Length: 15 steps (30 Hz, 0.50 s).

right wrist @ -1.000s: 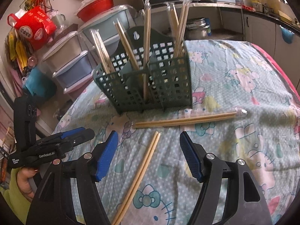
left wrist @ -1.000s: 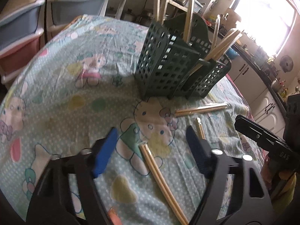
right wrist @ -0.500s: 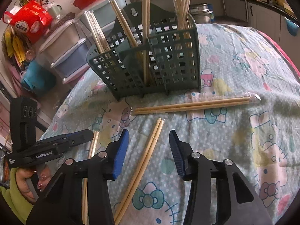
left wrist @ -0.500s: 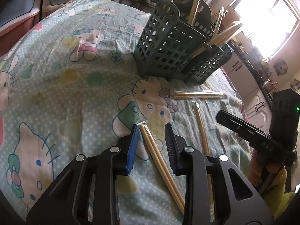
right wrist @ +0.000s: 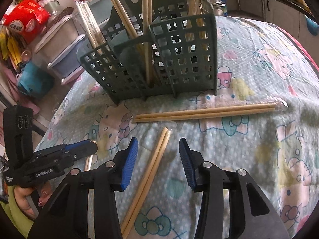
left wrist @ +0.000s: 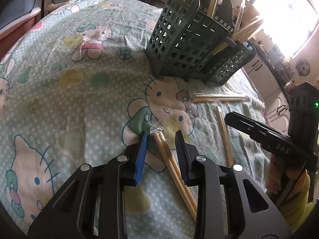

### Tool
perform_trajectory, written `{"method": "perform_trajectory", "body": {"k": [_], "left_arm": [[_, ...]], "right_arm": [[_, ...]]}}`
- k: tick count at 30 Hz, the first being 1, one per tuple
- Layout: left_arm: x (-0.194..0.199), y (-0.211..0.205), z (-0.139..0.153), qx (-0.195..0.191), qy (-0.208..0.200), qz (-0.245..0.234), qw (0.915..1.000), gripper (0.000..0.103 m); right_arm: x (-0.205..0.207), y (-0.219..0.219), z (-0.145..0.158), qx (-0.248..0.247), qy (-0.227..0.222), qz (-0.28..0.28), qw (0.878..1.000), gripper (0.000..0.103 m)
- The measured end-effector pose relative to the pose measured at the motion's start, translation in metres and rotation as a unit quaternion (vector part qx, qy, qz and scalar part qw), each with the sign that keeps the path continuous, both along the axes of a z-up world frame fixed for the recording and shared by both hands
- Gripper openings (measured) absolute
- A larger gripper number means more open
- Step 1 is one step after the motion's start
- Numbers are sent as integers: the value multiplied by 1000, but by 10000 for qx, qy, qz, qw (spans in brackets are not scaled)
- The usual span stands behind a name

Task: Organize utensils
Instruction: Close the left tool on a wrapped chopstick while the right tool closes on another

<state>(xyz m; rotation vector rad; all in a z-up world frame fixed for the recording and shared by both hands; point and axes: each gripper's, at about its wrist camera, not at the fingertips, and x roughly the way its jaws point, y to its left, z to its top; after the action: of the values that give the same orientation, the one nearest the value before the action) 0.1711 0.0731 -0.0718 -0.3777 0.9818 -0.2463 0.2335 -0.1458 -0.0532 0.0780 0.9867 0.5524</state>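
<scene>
**A:** What is on the table?

**B:** A dark green plastic lattice utensil caddy (right wrist: 159, 59) with several compartments stands on a pale green cartoon-cat tablecloth (left wrist: 59, 83). Wooden chopsticks, some in clear sleeves, already stand upright in its compartments. Three pairs lie loose on the cloth in front of it.

**A:** Where are the grippers?

**B:** The left gripper (left wrist: 161, 149) straddles a cellophane-wrapped pair of wooden chopsticks (left wrist: 173, 167) near its crinkled top end. Its blue pads sit close on either side, yet a gap shows, so nothing is clamped. The right gripper (right wrist: 157, 159) hangs over a bare pair of wooden chopsticks (right wrist: 147, 175) with its jaws half apart, clear of the sticks on both sides.

**A:** And the third pair?

**B:** A long sleeved pair of wooden chopsticks (right wrist: 205, 112) lies crosswise just before the caddy, untouched.

**A:** How far along is the tidying?

**B:** I judge it well underway. Most sticks are stowed; these three pairs remain, two about to be gripped.
</scene>
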Motion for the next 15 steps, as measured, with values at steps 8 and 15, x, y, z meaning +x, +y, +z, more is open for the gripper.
{"method": "perform_trajectory", "body": {"k": [8, 15], "left_arm": [[2, 4, -2, -54, -4, 36, 10000, 19], [5, 4, -3, -60, -25, 52, 10000, 19]], "right_arm": [[26, 23, -4, -288, 181, -164, 9993, 38], [35, 46, -11, -652, 95, -224, 9976, 38]]}}
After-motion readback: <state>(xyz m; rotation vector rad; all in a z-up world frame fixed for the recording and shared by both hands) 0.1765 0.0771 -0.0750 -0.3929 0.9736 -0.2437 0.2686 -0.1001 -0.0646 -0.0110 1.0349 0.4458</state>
